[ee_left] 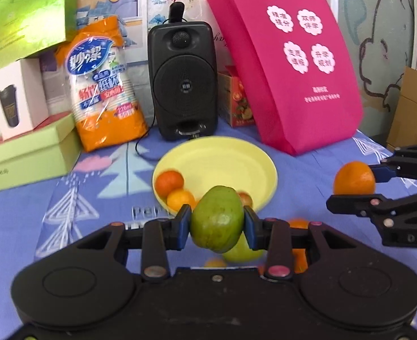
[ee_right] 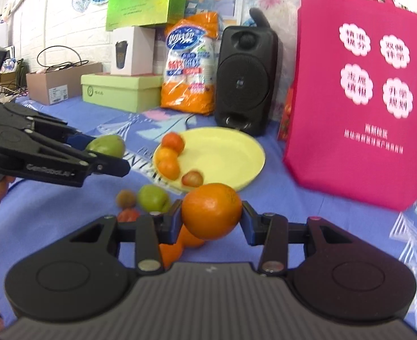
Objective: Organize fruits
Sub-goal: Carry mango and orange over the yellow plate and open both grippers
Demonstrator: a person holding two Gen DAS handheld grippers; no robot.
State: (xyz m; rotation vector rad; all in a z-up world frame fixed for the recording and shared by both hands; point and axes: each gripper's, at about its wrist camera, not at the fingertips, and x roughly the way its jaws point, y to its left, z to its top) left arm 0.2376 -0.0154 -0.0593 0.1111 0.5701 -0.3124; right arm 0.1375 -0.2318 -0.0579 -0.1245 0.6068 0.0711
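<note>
A: What does the left gripper [ee_left: 217, 228] hold?

B: Its two jaws are clamped on a green fruit [ee_left: 217, 219], one pad on each side. The fruit is lifted above the blue tablecloth [ee_left: 38, 198], on the near side of the yellow plate [ee_left: 231, 158].

A: And the right gripper [ee_right: 211, 217]?

B: It is closed on a big orange [ee_right: 211, 211], also in the air, near the plate's near rim.

A: What is already on the plate?

B: At its left edge, three orange fruits [ee_right: 168, 155] in a row, and a small reddish fruit [ee_right: 192, 178] beside them. On the cloth, to the near left of the plate, lie another green fruit [ee_right: 153, 197] and some small reddish ones [ee_right: 126, 198].

A: Behind the plate?

B: A black speaker [ee_left: 183, 79], and a pink bag [ee_left: 293, 65] to the right.
</note>
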